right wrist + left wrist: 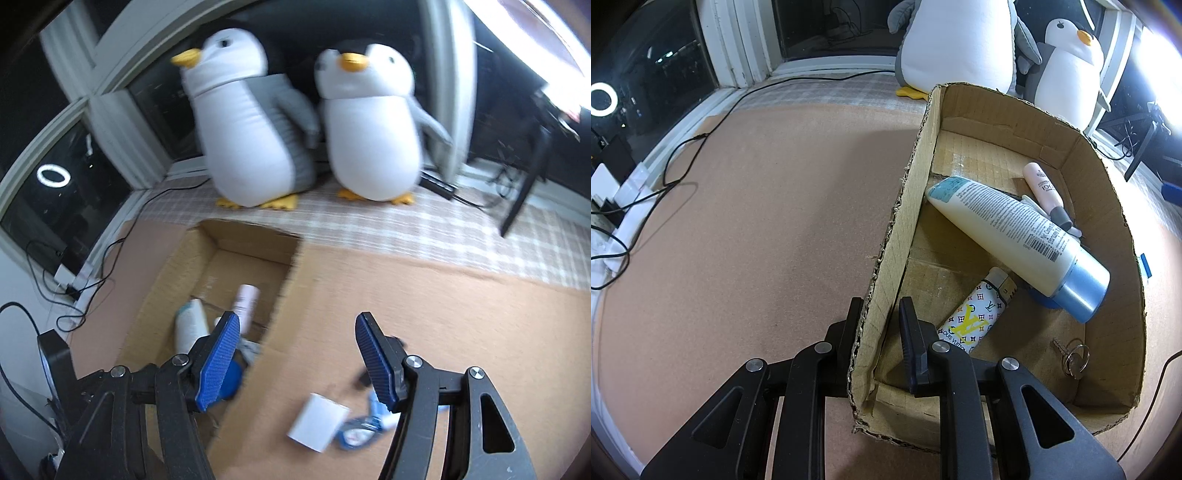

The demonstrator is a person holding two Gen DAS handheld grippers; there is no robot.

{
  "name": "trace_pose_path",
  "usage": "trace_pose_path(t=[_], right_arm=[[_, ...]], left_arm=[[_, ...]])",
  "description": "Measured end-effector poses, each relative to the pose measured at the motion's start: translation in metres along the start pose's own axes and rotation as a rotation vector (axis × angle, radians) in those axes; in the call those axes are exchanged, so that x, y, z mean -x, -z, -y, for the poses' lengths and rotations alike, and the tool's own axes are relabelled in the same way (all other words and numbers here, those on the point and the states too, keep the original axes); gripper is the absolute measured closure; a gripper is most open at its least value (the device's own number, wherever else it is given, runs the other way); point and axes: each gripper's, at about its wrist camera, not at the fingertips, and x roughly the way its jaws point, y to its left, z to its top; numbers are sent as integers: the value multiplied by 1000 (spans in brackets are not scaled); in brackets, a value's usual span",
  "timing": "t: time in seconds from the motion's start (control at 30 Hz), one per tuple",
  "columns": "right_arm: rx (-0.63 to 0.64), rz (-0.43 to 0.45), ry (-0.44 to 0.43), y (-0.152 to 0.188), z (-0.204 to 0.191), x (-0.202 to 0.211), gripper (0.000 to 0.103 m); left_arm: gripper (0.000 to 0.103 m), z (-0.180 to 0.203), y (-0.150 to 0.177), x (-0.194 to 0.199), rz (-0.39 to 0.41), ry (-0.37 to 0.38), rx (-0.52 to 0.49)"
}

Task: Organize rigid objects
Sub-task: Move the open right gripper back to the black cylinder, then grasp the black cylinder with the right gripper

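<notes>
In left view, left hand-held gripper clamping box wall, right hand-held gripper open, empty

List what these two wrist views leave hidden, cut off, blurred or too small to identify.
- Blue object in the cardboard box, left wrist view: mostly hidden under the lotion bottle.
- Grey-capped item beside the pink tube: partly behind the lotion bottle, type unclear.
- White block and blue-white items, right wrist view: motion-blurred, partly behind the right gripper.
- Key: too small for detail.
</notes>
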Motion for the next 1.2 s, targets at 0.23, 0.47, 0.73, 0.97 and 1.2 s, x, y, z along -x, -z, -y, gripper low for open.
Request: trace_pose_path(t=[0.23,0.47,0.73,0.97,1.2], right_arm=[[-53,-71,59,9,33,-9,42],[-122,-172,52,18,52,-36,59],[-150,-221,62,21,57,-55,66],[-139,-247,103,20,56,-67,75],[-101,-273,150,21,58,-75,86]], left_arm=[[86,0,0,0,0,0,1],[86,0,0,0,0,1,1],[86,0,0,0,0,1,1],[86,0,0,0,1,1,1],[86,0,0,0,1,1,1]])
